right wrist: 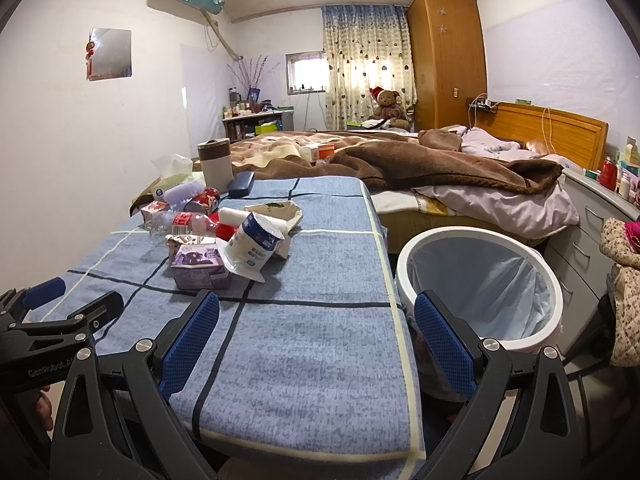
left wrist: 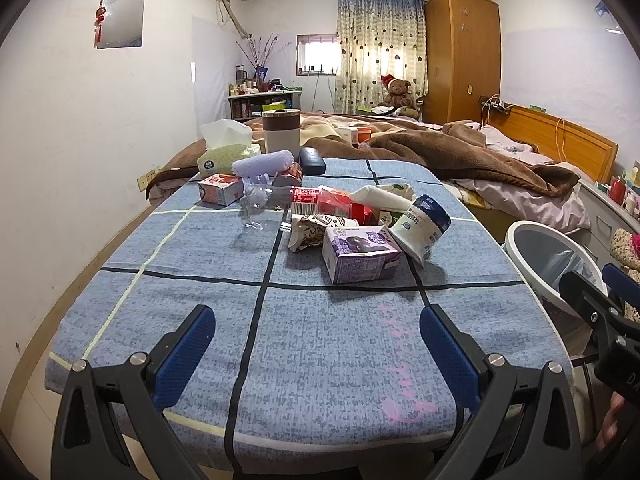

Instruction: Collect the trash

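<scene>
Blue-padded black left gripper (left wrist: 316,320) and right gripper (right wrist: 316,308), both spread wide and empty, over the blue checked tablecloth (left wrist: 312,344).
A purple rectangular drink carton (left wrist: 360,252) lies nearest in the trash pile mid-table; the white round lined bin (right wrist: 480,280) stands just beside the table's right edge.

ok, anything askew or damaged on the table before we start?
Yes: the trash lies in a jumbled heap. The purple carton is dented at one end, the blue-and-white cup lies tipped on its side, and a clear bottle lies flat. No spill visible.
</scene>
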